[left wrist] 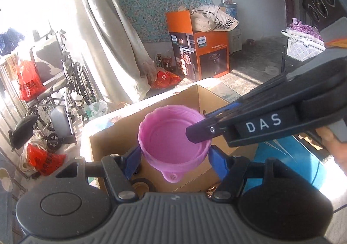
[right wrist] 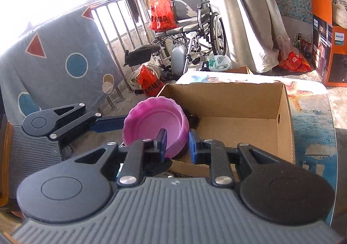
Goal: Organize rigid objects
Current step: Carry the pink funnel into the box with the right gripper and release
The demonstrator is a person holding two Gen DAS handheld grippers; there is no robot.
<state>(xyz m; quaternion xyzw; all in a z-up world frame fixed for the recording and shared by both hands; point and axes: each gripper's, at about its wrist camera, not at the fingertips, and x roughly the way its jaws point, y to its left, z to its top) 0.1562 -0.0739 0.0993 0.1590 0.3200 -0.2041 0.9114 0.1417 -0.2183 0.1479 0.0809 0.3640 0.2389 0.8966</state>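
Both grippers hold the pink cup (left wrist: 173, 142) above the open cardboard box (right wrist: 249, 105): the left gripper (left wrist: 174, 157) clamps its outer wall, the right gripper (right wrist: 176, 144) pinches its rim. "DAS" reads on the right gripper's side in the left view only. "PHILIPS" marks the far orange carton (left wrist: 208, 55); only the right view shows the patterned grey blanket (right wrist: 60, 55).

Left claw (left wrist: 175, 158) and right claw (left wrist: 198, 133) grip pink lid (left wrist: 171, 142) above cardboard box (left wrist: 121, 133).
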